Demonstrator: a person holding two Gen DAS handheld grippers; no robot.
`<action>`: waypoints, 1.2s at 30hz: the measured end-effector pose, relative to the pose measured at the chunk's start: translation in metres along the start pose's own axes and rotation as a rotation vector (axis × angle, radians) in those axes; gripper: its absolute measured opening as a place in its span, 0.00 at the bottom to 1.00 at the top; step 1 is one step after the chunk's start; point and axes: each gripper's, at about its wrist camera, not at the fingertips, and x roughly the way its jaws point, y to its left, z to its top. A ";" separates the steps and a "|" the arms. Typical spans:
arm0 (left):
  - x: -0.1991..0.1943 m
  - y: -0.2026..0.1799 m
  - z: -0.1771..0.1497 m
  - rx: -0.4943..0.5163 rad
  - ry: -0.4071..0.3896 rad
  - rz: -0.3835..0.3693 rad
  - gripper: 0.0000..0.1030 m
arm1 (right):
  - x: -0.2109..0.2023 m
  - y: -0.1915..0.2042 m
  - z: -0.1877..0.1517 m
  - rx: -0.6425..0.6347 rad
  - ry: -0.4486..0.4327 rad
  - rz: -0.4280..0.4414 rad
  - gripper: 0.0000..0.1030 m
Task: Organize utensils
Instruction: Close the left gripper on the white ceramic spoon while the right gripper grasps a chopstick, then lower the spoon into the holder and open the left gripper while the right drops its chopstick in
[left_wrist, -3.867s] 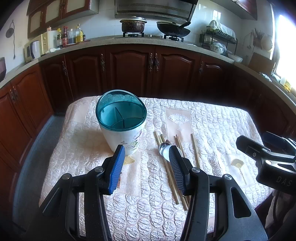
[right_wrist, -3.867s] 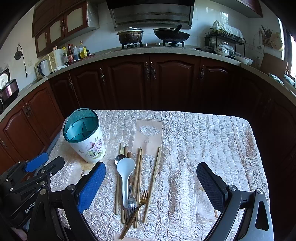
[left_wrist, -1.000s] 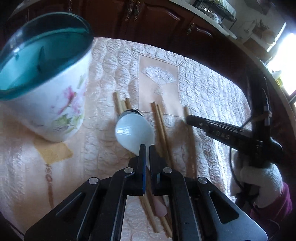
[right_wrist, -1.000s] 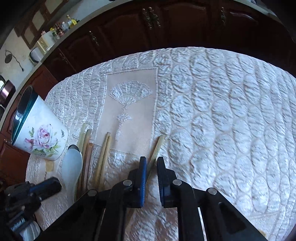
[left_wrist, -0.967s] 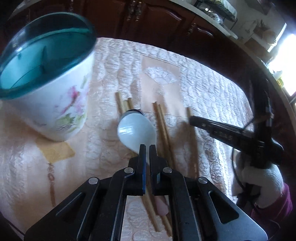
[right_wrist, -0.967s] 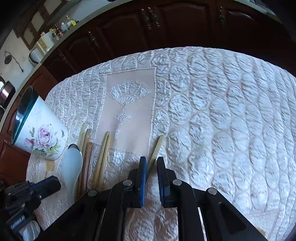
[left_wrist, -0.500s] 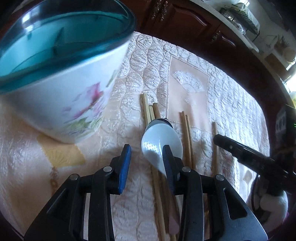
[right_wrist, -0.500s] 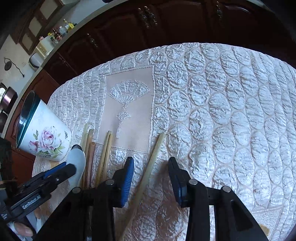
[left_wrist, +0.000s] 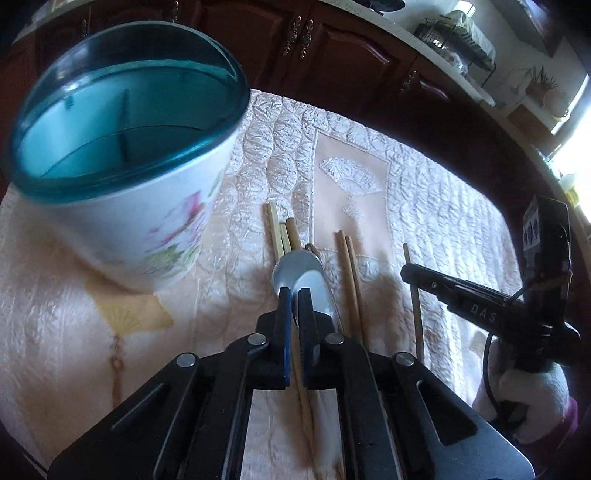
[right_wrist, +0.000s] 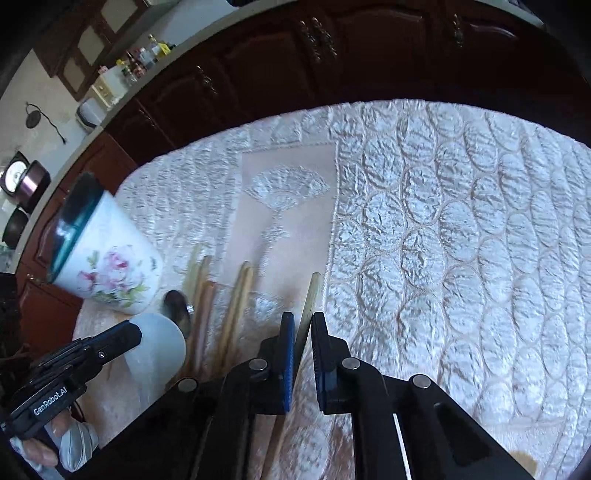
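Single chopstick (right_wrist: 309, 300) lying on quilted tablecloth (right_wrist: 461, 258), long axis running 6-to-12, far tip pointing 12. Right gripper (right_wrist: 303, 321) jaws, just closing, pinching chopstick between pads. Left gripper (left_wrist: 294, 295) jaws, just closing, clamping white spoon (left_wrist: 314, 291) rim; bowl pointing 12. Left view showing divided teal interior of holder (left_wrist: 122, 110) at 10; right view showing only its floral side.

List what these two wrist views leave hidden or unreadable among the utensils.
- Left view: the white spoon handle, hidden behind the left gripper.
- Right view: the lone chopstick, lower end covered by the right gripper.
- Either view: fork, not visible.
- Right view: holder interior, turned away.
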 end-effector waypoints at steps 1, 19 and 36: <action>-0.006 0.000 -0.002 0.007 -0.006 -0.004 0.01 | -0.006 -0.002 -0.001 -0.002 -0.010 0.003 0.08; -0.121 0.008 0.026 0.017 -0.215 -0.097 0.01 | -0.113 0.055 0.018 -0.067 -0.186 0.185 0.04; -0.151 0.061 0.082 -0.029 -0.391 0.038 0.01 | 0.015 0.044 0.007 -0.094 0.166 -0.061 0.20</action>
